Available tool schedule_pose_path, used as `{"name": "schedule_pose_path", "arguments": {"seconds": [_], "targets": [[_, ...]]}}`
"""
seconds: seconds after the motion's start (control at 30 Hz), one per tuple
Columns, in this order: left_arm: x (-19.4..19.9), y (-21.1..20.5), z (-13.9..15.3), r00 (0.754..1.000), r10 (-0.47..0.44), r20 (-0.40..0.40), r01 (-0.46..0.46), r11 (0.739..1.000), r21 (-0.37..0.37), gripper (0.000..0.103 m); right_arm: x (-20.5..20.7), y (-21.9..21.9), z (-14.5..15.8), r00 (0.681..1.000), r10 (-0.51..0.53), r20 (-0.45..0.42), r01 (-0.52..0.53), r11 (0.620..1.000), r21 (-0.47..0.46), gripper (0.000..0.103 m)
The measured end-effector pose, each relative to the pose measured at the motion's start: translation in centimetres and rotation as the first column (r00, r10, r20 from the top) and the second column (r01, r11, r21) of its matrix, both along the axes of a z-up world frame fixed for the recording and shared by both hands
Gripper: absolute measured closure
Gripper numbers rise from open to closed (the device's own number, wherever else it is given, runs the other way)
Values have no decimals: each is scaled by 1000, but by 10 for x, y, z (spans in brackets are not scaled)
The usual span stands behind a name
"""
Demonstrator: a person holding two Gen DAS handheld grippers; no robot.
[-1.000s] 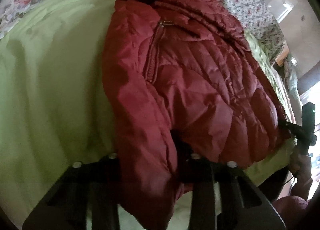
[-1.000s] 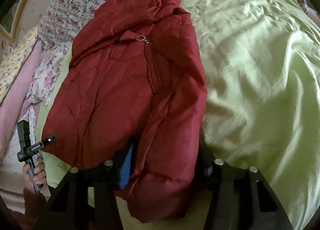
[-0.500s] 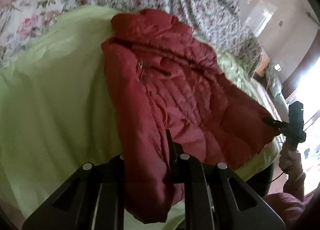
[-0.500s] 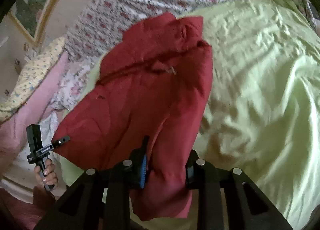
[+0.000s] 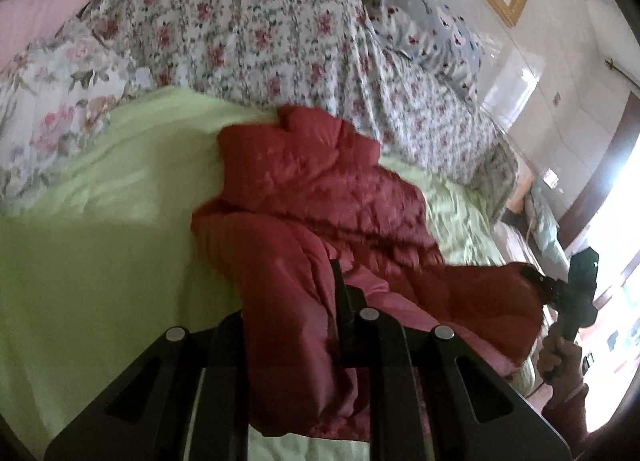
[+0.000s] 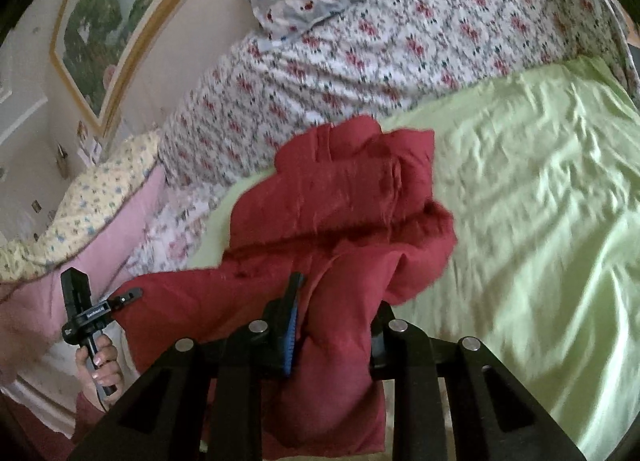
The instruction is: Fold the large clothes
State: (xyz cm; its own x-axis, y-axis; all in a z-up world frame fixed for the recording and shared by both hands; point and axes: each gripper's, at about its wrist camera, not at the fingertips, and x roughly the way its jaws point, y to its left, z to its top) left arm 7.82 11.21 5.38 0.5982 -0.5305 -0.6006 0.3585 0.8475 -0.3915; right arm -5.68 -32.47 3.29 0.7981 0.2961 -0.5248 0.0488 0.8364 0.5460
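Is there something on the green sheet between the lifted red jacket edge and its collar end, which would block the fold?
Nothing visible does. Both grippers, left gripper and right gripper, are shut on the red jacket hem. The green sheet beside the jacket is bare; the floral quilt lies beyond the collar.

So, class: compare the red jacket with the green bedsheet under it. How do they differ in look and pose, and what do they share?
The red jacket is quilted and bunched up, while the green bedsheet is thin, with only shallow wrinkles. The jacket's near hem is raised, pinched by the left gripper and right gripper; the bedsheet lies spread over the bed, gripped by neither. Both are soft, single-coloured fabric.
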Motion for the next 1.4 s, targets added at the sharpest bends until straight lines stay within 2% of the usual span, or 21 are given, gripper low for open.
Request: {"name": "schedule_pose_path", "arguments": {"seconds": [0.3,0.7,1.03,1.4], "targets": [[67,-23,9,996,85,-5,-85,996,-6,89,56,-20,11,997,-66,35,66,998,-1,80],[148,-53,-2,985,171,-31,-169,984,51,89,140,-36,7,991,-130,36,132,991,-39,80],[217,-69,-27,970,232,-69,-223,968,110,89,205,-61,-19,979,-200,-38,200,980,-21,80],[288,-85,-69,957,259,-129,-239,959,153,85,263,-86,-68,959,-260,-114,261,965,-9,79]]}}
